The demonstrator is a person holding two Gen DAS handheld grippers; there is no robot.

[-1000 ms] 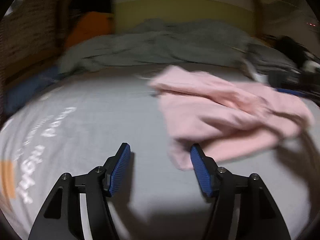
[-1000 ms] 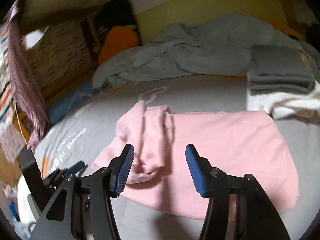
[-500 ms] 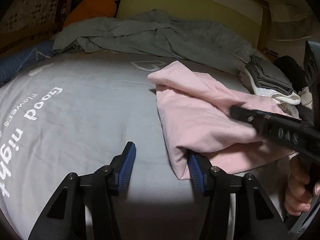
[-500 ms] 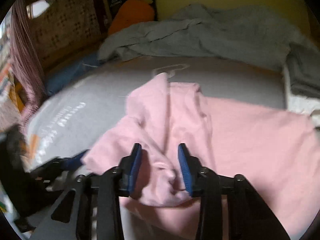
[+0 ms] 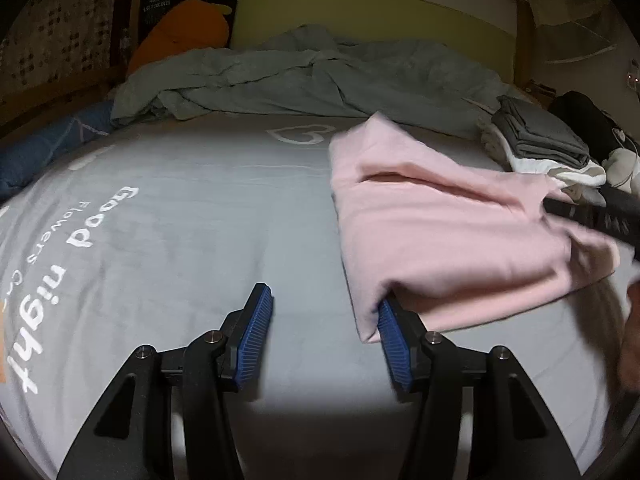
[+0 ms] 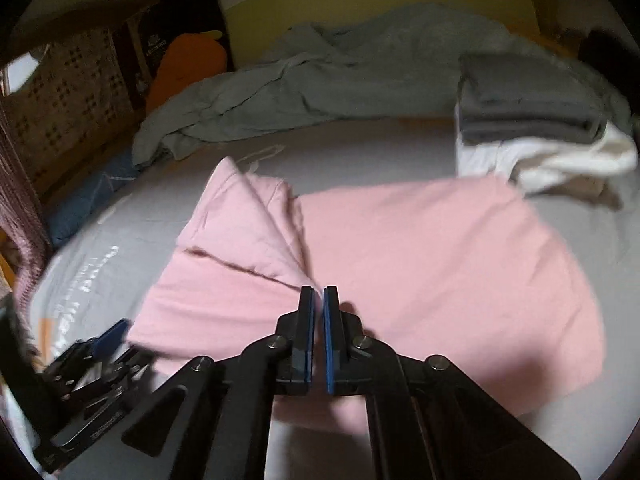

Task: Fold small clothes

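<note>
A pink garment [image 5: 444,232] lies partly folded on the grey bed sheet [image 5: 180,208]; it also shows in the right wrist view [image 6: 420,256]. My left gripper [image 5: 320,332] is open, low over the sheet, with its right finger [image 5: 394,344] tucked under the garment's near left corner. My right gripper [image 6: 319,308] is shut on a fold of the pink garment near its middle. The right gripper's body [image 5: 596,216] shows at the right edge of the left wrist view. The left gripper [image 6: 92,360] shows at lower left in the right wrist view.
A rumpled grey-green duvet [image 5: 312,76] lies across the head of the bed. A stack of folded grey and white clothes [image 6: 528,128] sits at the right. An orange plush [image 5: 180,40] and a blue cloth [image 5: 48,148] are at the left.
My right gripper has closed on a fold of the pink garment. My left gripper's right finger has slid under the garment's near corner.
</note>
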